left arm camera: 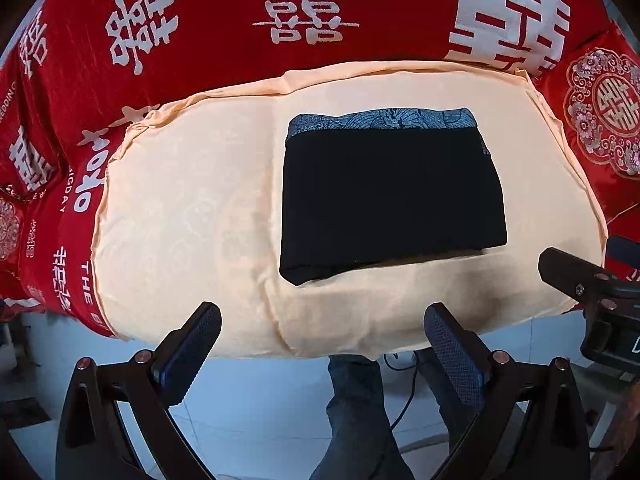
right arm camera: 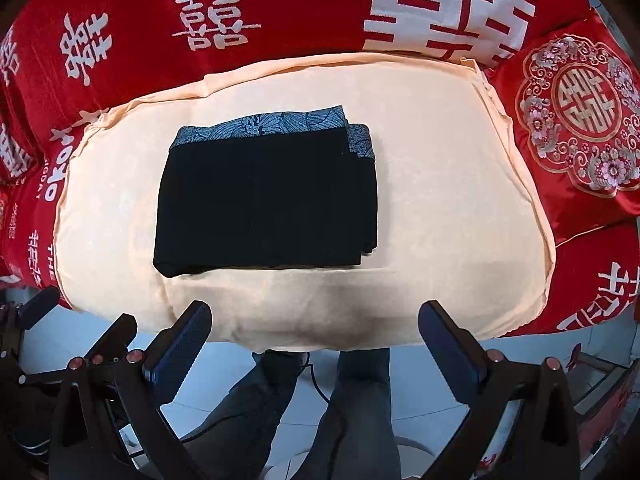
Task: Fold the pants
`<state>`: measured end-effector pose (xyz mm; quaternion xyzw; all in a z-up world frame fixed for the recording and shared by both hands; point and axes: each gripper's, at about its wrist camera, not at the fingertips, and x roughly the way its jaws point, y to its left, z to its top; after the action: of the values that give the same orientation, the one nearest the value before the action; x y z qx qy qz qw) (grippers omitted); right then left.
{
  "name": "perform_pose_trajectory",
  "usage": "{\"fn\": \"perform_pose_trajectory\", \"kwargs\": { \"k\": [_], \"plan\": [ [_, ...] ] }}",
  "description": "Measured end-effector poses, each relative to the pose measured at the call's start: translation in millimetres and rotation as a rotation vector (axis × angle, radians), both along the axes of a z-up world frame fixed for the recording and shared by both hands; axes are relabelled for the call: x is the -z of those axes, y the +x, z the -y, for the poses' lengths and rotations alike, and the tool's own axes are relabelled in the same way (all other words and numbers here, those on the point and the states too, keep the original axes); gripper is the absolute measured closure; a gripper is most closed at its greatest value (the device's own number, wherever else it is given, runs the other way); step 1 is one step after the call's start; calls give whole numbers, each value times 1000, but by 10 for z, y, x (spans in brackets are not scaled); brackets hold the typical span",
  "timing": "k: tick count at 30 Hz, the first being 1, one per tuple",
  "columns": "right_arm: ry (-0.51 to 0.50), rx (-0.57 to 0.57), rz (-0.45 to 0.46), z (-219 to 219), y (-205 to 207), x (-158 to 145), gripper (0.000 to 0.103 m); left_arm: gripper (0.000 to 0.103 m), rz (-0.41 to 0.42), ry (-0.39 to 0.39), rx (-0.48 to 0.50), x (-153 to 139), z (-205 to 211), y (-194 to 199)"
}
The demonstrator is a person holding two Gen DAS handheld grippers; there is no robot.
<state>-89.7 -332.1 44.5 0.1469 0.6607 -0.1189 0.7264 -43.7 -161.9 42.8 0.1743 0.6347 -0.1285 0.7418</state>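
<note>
Pants: black folded fabric pants (left arm camera: 392, 200) with grey patterned waistband, lying on the peach cloth pad (left arm camera: 192, 216).
Left gripper (left arm camera: 322, 344): fingers apart, empty, near the pad's front edge.
Right gripper (right arm camera: 316, 340): fingers apart, empty, beside it.

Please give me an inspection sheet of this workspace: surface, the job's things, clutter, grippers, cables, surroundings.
Surface: peach cloth spread over red bedding.
Job's things: black pants folded into a rectangle, patterned waistband at the far edge.
Clutter: nothing seen on the cloth.
Grippers: left gripper open, empty; right gripper open, empty; both short of the pants.
Cables: one dark cable on the floor.
Surroundings: embroidered red cushion at right; person's legs below.
</note>
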Motion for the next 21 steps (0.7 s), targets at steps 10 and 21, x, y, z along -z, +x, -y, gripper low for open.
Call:
{"fn": "perform_pose_trajectory", "kwargs": {
  "k": [10,21],
  "plan": [
    [-1,-1,-12,-27,39,7,0,1,-8,1,-3,0,-8,41],
    [-8,-9,-19,-59,89,16,0,1,-14,4,6,2,13,44]
  ]
}}
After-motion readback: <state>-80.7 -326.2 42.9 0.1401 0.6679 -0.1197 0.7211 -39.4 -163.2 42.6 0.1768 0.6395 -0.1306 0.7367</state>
